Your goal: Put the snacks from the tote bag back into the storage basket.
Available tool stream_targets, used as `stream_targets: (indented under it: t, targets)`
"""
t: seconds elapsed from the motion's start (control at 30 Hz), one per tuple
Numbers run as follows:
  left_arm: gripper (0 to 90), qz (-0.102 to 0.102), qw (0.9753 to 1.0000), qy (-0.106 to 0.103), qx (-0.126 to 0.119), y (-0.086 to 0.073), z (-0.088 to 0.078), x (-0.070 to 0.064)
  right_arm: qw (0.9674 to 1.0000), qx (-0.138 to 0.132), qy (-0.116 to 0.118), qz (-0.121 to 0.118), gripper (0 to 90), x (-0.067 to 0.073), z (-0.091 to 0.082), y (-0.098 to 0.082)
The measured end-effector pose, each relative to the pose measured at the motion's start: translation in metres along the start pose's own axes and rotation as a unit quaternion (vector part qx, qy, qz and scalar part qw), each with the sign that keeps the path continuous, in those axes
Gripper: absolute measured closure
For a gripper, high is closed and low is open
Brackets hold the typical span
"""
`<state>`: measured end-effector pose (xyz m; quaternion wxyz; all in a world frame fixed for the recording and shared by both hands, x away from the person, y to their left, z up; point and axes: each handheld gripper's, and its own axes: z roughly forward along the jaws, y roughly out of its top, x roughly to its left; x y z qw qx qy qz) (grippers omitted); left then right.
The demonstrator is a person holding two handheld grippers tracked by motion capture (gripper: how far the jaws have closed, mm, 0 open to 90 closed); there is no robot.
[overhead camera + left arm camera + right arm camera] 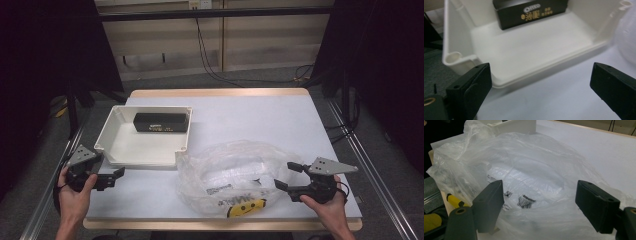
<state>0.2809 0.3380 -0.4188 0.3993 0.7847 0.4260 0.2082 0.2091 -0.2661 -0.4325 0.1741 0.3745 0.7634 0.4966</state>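
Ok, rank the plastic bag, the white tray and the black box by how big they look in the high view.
1. Plastic bag, the widest spread, though crumpled and only slightly larger in outline than the tray.
2. White tray, close behind.
3. Black box, clearly smallest; it lies inside the tray against its far wall.

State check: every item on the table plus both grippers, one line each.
white tray: open-topped, upright, holds one box.
black box: lying inside the tray at its far wall.
clear plastic bag: crumpled, lying flat beside the tray, mouth state unclear.
left gripper: open, nothing between the jaws, just outside the tray's near rim.
right gripper: open, at the bag's right edge, not clamping it.
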Motion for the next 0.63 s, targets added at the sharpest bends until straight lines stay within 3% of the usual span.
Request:
stream_targets:
  t: [0.17, 0.2, 0.3, 0.37, 0.43, 0.47, 0.53, 0.63]
  targets:
    - [3.7, 0.016, 0.9997, -0.017, 0.010, -0.012, -0.008, -0.021, 1.0000, 0.000, -0.003, 0.003, 22.3, -0.001, -0.001, -0.001]
    - [4.0, 0.013, 0.9995, -0.026, 0.008, -0.015, -0.011, -0.025, 1.0000, 0.000, -0.003, 0.001, 22.3, -0.001, -0.001, -0.001]
    - [4.0, 0.006, 0.9999, -0.016, 0.001, -0.020, -0.019, -0.036, 1.0000, 0.001, -0.004, 0.000, 22.3, -0.001, 0.000, -0.002]
    - [4.1, 0.002, 0.9997, -0.022, -0.009, -0.023, -0.023, -0.042, 1.0000, 0.001, -0.004, 0.000, 22.0, -0.001, 0.000, -0.002]
    - [3.8, -0.019, 0.9993, -0.017, -0.027, -0.029, -0.024, -0.051, 1.0000, 0.000, -0.006, 0.001, 22.0, -0.001, -0.001, -0.002]
    - [3.8, -0.024, 0.9989, -0.025, -0.033, -0.033, -0.024, -0.056, 1.0000, -0.001, -0.007, 0.000, 22.0, -0.001, -0.001, -0.002]
    - [4.0, -0.004, 0.9991, -0.031, -0.027, -0.038, -0.024, -0.060, 0.9999, -0.003, -0.009, 0.003, 22.0, -0.003, -0.002, -0.002]
    - [3.9, -0.013, 0.9982, -0.043, -0.040, -0.043, -0.023, -0.064, 0.9999, -0.006, -0.014, 0.004, 22.0, -0.004, -0.003, -0.002]
